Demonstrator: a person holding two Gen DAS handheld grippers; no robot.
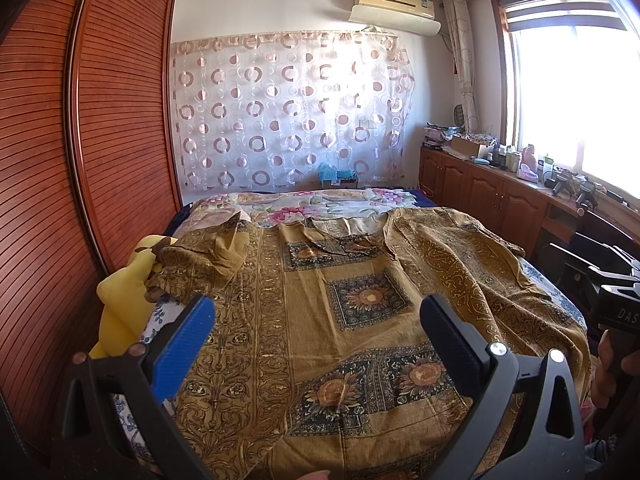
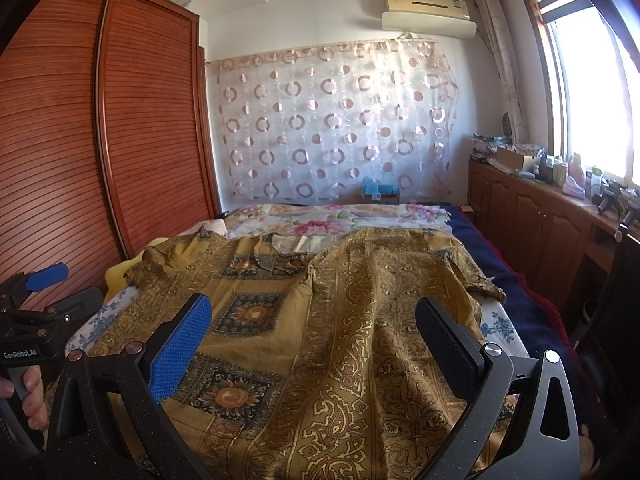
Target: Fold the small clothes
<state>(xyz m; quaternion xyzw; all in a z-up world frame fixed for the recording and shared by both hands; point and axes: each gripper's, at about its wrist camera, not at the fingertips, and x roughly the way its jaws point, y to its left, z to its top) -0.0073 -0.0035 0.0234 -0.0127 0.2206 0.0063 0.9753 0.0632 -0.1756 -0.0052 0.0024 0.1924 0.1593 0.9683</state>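
Sunlit bedroom, with a bed (image 1: 560,300) filling the middle of both views. Left tool (image 1: 316,332) hovers over the near end of the bed with its blue and black fingers spread wide and nothing between them. Right tool (image 2: 312,336) hangs likewise, fingers wide apart and empty; in the left wrist view its black body shows at the right edge, held in a hand (image 1: 608,364).

Beneath both tools lies the garment (image 2: 360,320), a mustard-gold piece printed with sunflower squares and scrollwork, spread across the bed. Its right side is folded over toward the middle, showing a paisley pattern, and one sleeve (image 2: 476,268) lies out to the right. A yellow plush toy (image 1: 124,292) sits at the bed's left edge, touching the garment's other sleeve.

Farther off, a floral sheet (image 1: 312,204) covers the far end of the bed. Beyond stand a slatted wooden wardrobe (image 1: 80,140), a circle-patterned curtain (image 1: 292,112), an air conditioner (image 1: 394,8) and low cabinets (image 1: 480,188) under the window (image 1: 568,96).
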